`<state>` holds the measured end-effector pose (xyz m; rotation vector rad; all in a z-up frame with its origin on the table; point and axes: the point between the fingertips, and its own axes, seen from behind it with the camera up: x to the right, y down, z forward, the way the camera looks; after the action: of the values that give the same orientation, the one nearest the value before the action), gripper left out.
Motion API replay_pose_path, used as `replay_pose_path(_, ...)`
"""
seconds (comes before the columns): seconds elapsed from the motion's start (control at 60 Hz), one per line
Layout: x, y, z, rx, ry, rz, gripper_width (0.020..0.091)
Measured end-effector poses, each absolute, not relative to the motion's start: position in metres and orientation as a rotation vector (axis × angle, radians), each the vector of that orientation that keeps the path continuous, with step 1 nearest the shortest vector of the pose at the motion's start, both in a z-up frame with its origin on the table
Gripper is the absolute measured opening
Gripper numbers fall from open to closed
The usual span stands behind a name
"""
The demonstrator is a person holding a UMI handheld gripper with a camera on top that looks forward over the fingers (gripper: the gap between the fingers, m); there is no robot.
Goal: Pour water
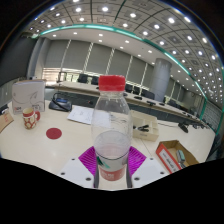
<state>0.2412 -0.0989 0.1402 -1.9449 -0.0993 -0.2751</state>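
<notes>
The gripper (111, 163) is squeezing the bottle (111, 125) between its pink pads (92, 158) and holds it upright above the table (70, 140), so next it should probably carry it to the cup (31, 118) and tip slowly.

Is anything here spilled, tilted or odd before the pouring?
Nothing stands out. The bottle is upright between the gripper fingers, its red cap on. No water shows on the table.
</notes>
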Motion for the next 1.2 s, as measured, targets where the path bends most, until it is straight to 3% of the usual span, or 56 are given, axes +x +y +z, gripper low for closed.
replay_pose_path(0.25,0.152,-0.033,0.225,-1.843,-0.378,-0.707,0.0371)
replay_pose_path(0.433,0.063,0.026,0.251,-1.692,-0.700,-1.038,0.0372)
replay_pose_path(0.6,-0.008,0.077,0.246,-1.457,-1.062,-1.343,0.0370)
replay_pose_path(0.9,-0.079,0.132,0.208,-0.991,-1.574,-1.703,0.0369)
replay_pose_path(1.067,-0.084,0.137,0.190,-0.975,-1.637,-1.673,0.0370)
replay_pose_path(1.2,-0.079,0.131,0.197,-1.125,-1.523,-1.532,0.0371)
